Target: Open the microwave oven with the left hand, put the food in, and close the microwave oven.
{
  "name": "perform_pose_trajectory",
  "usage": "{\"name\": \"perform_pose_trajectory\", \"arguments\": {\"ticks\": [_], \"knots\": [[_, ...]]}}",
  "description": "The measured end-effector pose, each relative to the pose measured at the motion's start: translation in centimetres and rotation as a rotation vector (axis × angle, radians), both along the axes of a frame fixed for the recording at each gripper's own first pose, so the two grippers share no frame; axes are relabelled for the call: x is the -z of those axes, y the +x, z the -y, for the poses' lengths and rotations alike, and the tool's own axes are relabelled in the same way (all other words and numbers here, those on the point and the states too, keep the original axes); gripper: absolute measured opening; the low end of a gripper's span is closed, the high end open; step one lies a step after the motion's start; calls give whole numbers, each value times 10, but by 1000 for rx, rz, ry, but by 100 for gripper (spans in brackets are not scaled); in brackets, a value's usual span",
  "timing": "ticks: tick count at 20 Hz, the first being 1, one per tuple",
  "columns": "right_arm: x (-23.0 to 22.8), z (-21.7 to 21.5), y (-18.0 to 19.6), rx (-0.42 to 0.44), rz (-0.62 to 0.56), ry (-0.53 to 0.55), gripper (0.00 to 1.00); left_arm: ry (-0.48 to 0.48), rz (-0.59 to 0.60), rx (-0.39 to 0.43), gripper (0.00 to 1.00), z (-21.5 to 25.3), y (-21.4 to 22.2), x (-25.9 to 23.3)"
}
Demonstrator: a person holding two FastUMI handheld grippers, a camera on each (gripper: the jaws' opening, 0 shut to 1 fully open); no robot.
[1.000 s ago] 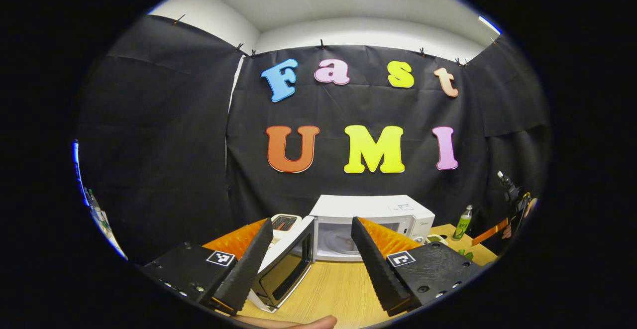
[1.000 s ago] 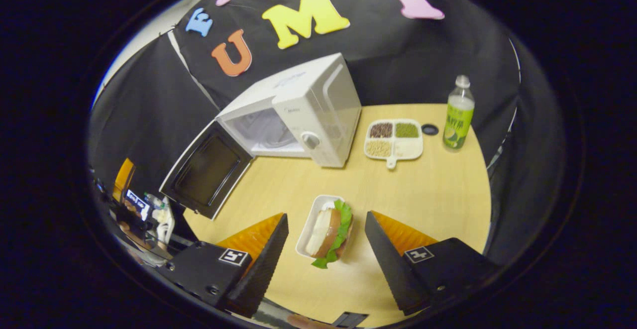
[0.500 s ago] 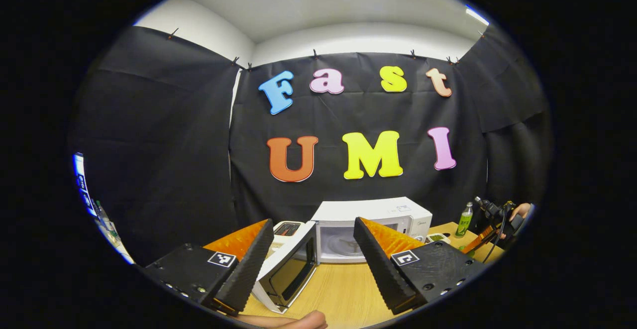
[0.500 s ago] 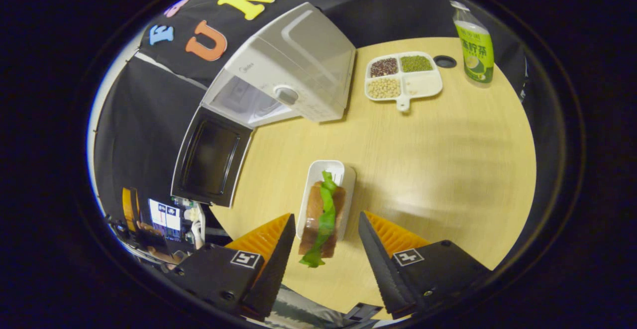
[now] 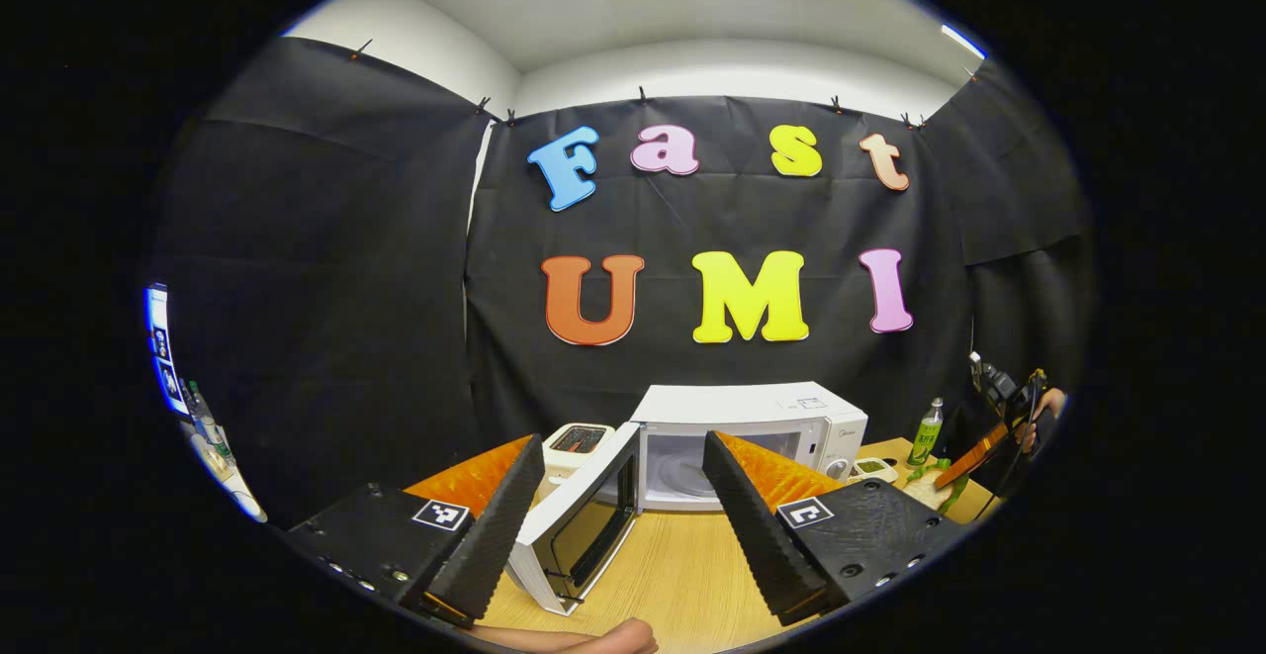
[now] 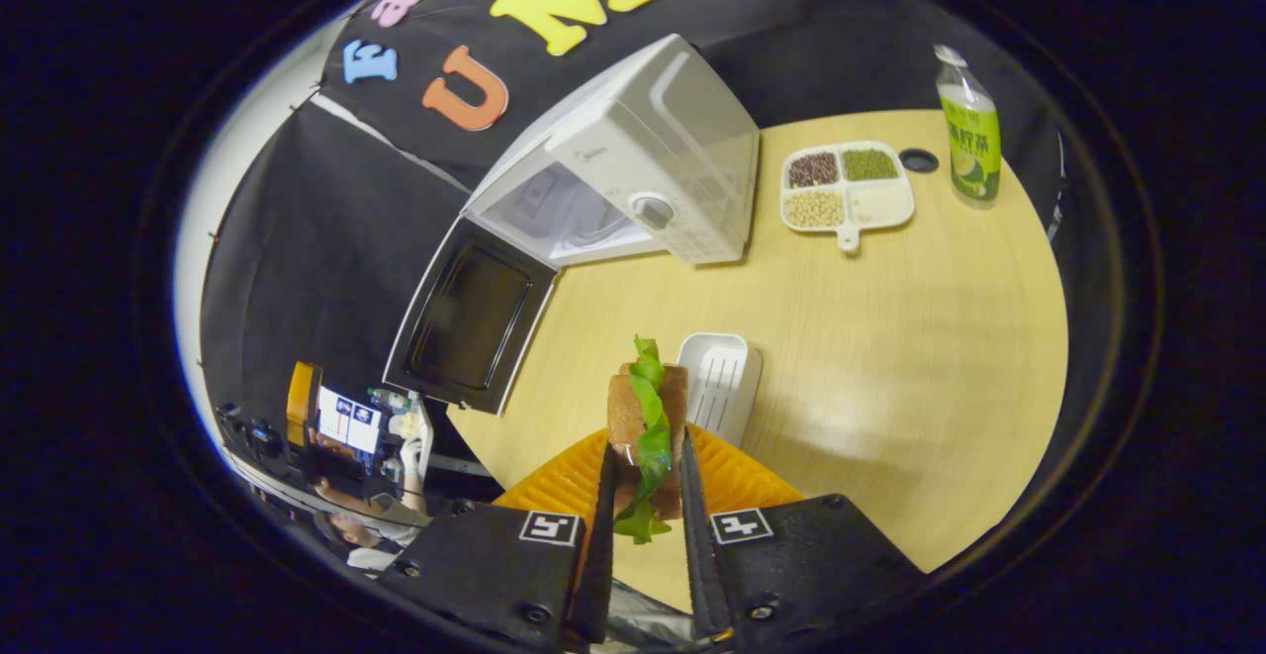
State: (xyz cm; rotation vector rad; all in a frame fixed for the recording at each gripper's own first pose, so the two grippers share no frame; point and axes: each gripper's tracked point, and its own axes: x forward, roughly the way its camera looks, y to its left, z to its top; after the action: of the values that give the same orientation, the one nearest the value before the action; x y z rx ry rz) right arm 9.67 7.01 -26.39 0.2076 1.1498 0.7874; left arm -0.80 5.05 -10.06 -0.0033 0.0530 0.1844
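Right gripper (image 6: 645, 496): I've got it clamped on the sandwich (image 6: 648, 426), both fingers pressing the bread sides, lettuce sticking out top and bottom. Sandwich is lifted clear of the white tray (image 6: 720, 384), which sits on the table (image 6: 890, 357) just ahead of the fingertips and slightly right. Tray looks empty.

Microwave (image 6: 643, 174) is ahead and up-left of the right gripper, door (image 6: 473, 326) swung fully open toward the left, cavity visible. Beyond it to the right: a divided dish of beans (image 6: 846, 189), a small dark cap (image 6: 919, 160), and a green bottle (image 6: 972, 130) near the far table edge.

Left gripper (image 5: 623, 515): fingers spread wide, holding nothing. I see the microwave (image 5: 752, 426) straight ahead between the fingers, door (image 5: 588, 520) hanging open toward the left finger. A toaster (image 5: 577, 443) sits behind the door, left of the microwave. Far right in the left gripper view I can make out the other gripper (image 5: 974, 456) with a hand (image 5: 1046, 407) on it.
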Motion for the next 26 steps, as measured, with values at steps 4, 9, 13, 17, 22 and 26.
{"name": "perform_pose_trajectory", "arguments": {"ticks": [4,9,13,17,22,26], "knots": [[-27,-27,-18,-71,185,-71,35,-31,25,38,97,-2,-5,2],[-29,-71,-28,-147,498,-232,35,-91,65,90,96,-17,-22,3],[-22,-128,-42,-204,670,-297,35,-76,49,87,95,-37,-30,19],[-24,-186,-43,-250,834,-325,35,-60,32,55,95,-55,-38,36],[-14,-247,-36,-256,971,-309,35,-102,39,58,95,-72,-47,49],[-8,-284,-12,-183,1084,-303,35,-114,90,82,95,-82,-53,46]]}}
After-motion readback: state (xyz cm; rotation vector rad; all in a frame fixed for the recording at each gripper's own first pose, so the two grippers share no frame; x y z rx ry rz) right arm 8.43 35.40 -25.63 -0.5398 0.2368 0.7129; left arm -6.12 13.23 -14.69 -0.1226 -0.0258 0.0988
